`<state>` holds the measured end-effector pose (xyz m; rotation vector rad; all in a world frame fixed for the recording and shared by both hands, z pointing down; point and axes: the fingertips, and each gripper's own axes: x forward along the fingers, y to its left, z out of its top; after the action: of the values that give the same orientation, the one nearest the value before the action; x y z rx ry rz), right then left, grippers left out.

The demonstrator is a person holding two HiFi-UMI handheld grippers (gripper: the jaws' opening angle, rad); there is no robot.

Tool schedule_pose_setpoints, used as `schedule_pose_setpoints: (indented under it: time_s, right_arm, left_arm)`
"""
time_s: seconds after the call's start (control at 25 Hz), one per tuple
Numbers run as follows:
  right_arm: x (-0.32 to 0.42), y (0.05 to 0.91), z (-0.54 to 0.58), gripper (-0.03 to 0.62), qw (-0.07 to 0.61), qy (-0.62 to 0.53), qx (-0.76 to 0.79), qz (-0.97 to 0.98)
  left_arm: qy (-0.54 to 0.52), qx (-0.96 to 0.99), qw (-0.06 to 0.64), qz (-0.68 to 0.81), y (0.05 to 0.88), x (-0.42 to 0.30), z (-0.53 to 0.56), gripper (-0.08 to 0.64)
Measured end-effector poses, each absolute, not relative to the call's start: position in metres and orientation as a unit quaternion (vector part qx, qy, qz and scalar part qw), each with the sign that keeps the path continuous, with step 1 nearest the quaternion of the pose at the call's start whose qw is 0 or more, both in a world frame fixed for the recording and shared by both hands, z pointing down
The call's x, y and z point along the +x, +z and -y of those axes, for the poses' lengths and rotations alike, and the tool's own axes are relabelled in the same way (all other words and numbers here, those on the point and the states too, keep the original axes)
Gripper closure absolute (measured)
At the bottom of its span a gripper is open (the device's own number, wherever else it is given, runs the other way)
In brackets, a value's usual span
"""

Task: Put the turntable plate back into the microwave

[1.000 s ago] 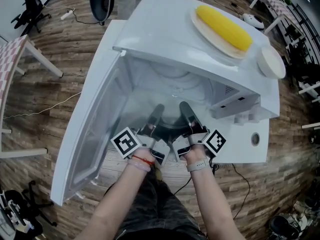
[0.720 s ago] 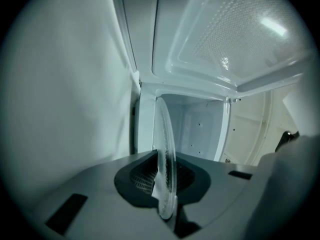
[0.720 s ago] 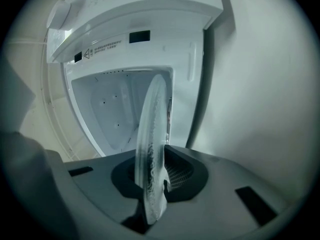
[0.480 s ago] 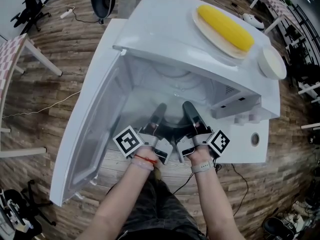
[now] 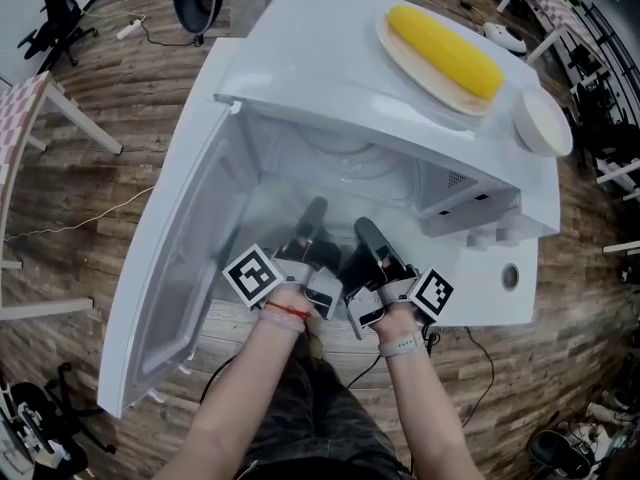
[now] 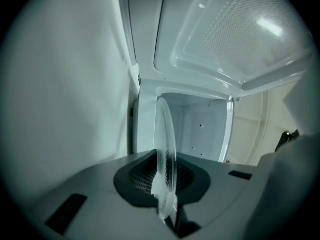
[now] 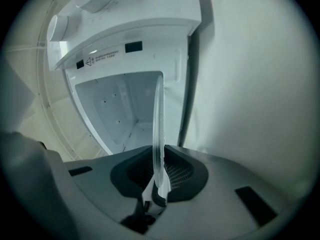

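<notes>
The clear glass turntable plate (image 5: 345,190) is held level in the mouth of the white microwave (image 5: 320,63), and is faint in the head view. My left gripper (image 5: 308,230) is shut on its near left rim and my right gripper (image 5: 372,243) on its near right rim. In the left gripper view the plate (image 6: 165,144) stands edge-on, pinched in the left gripper (image 6: 168,206), with the cavity (image 6: 202,129) behind. The right gripper view shows the plate (image 7: 158,124) edge-on in the right gripper (image 7: 156,190), with the cavity (image 7: 112,109) beyond.
The microwave door (image 5: 165,278) hangs open at the left. On top of the microwave lie a corn cob (image 5: 445,50) on a dish and a small white bowl (image 5: 543,123). The control panel (image 5: 490,230) is right of the opening. Wooden floor, cables and furniture surround.
Both grippers, still shut on the plate, edged into the opening and have now drawn back a little toward me. The door stays open.
</notes>
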<state>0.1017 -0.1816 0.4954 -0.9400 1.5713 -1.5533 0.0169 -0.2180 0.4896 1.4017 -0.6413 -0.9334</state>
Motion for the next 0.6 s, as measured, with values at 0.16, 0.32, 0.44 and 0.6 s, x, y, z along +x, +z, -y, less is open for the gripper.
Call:
schedule_pose_setpoints:
  time_s: [0.16,0.32,0.44,0.6]
  right_arm:
    - [0.099,0.495,0.181,0.540,0.354,-0.605,-0.366,-0.612]
    - [0.099,0.494,0.187,0.540,0.344,-0.595,-0.376,-0.621]
    - [0.098,0.492,0.191,0.540,0.343,-0.594,-0.375,-0.624]
    - [0.102,0.490,0.196,0.540,0.349,-0.591,-0.381,-0.619]
  left_arm:
    - [-0.407,0.609,0.620,0.281,0.489,0.019,0.221,0.528]
    - [-0.418,0.608,0.616,0.276,0.487,0.017,0.223,0.528]
    - [-0.426,0.607,0.614,0.273,0.486,0.014,0.223,0.525]
    - [-0.416,0.615,0.617,0.261,0.484,0.017,0.220,0.520]
